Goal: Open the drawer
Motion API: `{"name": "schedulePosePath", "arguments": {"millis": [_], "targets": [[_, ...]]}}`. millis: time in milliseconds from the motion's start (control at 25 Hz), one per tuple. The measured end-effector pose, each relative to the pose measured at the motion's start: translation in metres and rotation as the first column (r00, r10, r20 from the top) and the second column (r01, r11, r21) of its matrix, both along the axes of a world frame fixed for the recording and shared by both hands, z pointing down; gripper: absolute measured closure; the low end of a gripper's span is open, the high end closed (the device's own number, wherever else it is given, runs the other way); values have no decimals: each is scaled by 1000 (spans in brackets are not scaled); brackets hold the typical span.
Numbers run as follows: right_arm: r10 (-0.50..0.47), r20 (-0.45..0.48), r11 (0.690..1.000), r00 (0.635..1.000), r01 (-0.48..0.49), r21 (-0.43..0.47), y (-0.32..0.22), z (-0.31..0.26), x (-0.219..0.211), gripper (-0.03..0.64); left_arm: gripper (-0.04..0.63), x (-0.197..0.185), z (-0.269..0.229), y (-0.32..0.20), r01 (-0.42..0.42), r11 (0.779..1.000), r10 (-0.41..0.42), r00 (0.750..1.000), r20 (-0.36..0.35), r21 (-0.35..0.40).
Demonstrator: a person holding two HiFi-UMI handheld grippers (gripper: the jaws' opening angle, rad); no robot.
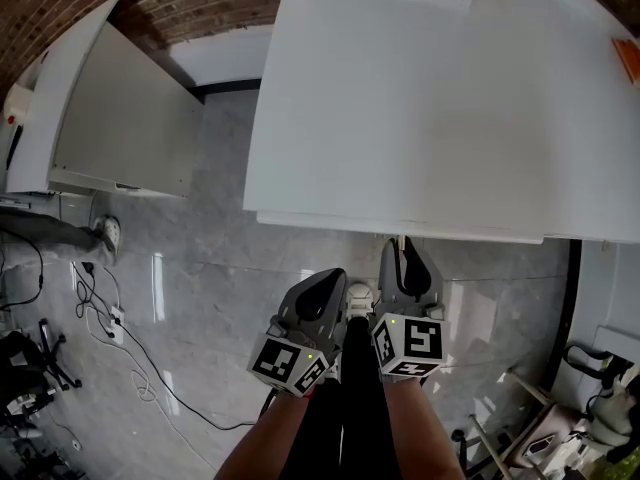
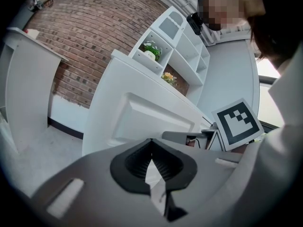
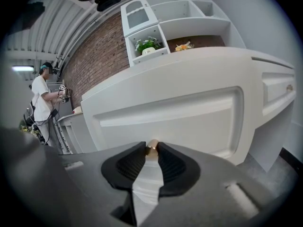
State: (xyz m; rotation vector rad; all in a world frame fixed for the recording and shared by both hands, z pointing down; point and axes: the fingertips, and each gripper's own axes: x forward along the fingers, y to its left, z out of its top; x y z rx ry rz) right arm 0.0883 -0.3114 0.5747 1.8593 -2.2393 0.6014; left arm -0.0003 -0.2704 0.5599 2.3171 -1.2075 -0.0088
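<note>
The white drawer front [image 3: 180,117] fills the middle of the right gripper view, with a small brass knob [image 3: 152,148] on it. My right gripper [image 3: 152,150] is shut on that knob, its black pads pressing on both sides. In the head view the right gripper [image 1: 402,250] reaches under the front edge of the white cabinet top [image 1: 420,108], which hides the drawer. My left gripper [image 1: 335,280] hangs beside it, a little back from the cabinet. Its jaws [image 2: 151,142] are shut with nothing between them, facing the drawer front [image 2: 151,119].
A white counter [image 1: 110,118] stands to the left across the grey floor. Cables [image 1: 110,318] lie on the floor at lower left and equipment [image 1: 590,408] at lower right. A white shelf unit with plants [image 3: 151,46] stands behind the cabinet. A person [image 3: 42,103] stands far off.
</note>
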Motion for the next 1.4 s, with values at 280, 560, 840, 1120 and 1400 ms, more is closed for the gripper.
{"name": "schedulePosePath", "arguments": {"millis": [280,560,840,1120,1400], "targets": [[10,0,1000,1000,-10,2,9,-1,-1,545,592,-9,0,4,5,1000,-5,1000,7,7],[23,5,1000,1000,-23,2,15,-1,0,546,592,-7,1,15,-15,1000,15,1000,-4,1],[21,-6,1000,1000,-20,1,21,-2,0,546,592,-4,-1,16,-30,999,30,1000,-8,13],[29,-13,1000,1000,-29,4,35,-1,-1,546,592,-7,-2,27,-40,999,40,999,-3,18],[39,-17,999,999,-38,6,56,-1,-2,546,592,-9,-3,46,-61,998,61,998,-2,25]]}}
